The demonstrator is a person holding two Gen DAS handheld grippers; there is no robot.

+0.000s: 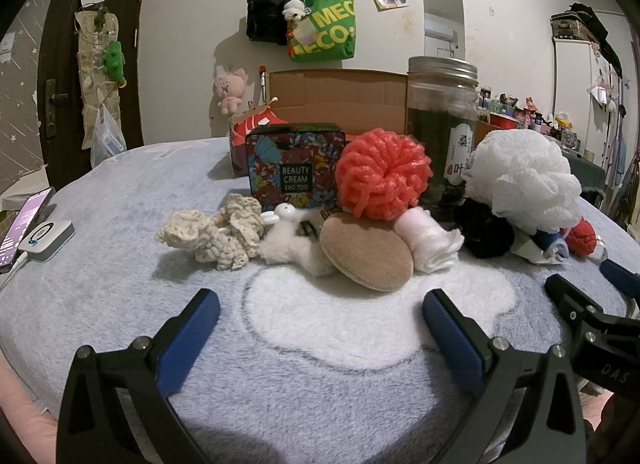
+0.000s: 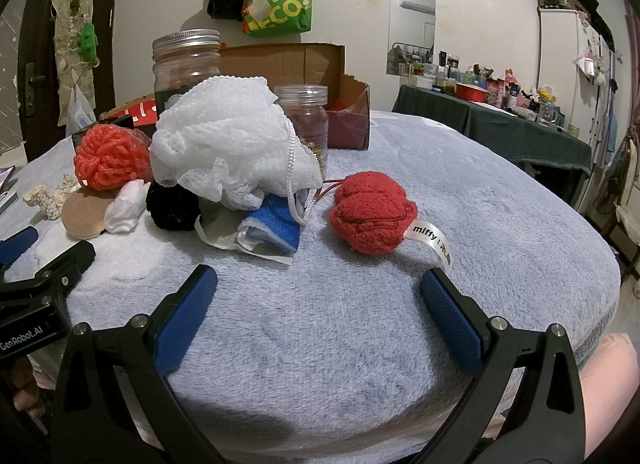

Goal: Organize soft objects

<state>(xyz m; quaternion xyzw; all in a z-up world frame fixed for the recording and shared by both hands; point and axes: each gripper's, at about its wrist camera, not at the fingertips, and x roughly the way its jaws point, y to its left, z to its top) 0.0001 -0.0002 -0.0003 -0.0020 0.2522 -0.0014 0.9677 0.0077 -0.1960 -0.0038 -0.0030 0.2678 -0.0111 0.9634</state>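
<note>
I had both pairs of tongs spread wide and gripping nothing, hovering over the pale blue fleece blanket (image 1: 120, 224) that covered the tabletop. The left tongs (image 1: 320, 314) faced the main heap of soft things. Nearest was the tan powder puff (image 1: 366, 252), leaning on a white fluffy tuft (image 1: 288, 250), with the cream crocheted pieces (image 1: 212, 236) to its left. Behind the puff sat the coral mesh pouf (image 1: 382, 174), touching the floral beauty cream tin (image 1: 296, 164) and the tall glass jar (image 1: 442, 128). A pink-white cloth roll (image 1: 424, 240) and a black fuzzy scrunchie (image 1: 482, 230) lay just beside the puff on its right, below the big white bath pouf (image 1: 524, 182).

From the right tongs (image 2: 319, 286) I saw the red knitted plush (image 2: 370, 218) lying apart from the heap, its white label trailing toward my right finger. The blue-and-white folded cloth (image 2: 272, 230) sat under the white pouf's edge. An open cardboard box (image 2: 304, 64) stood behind it all.
</note>
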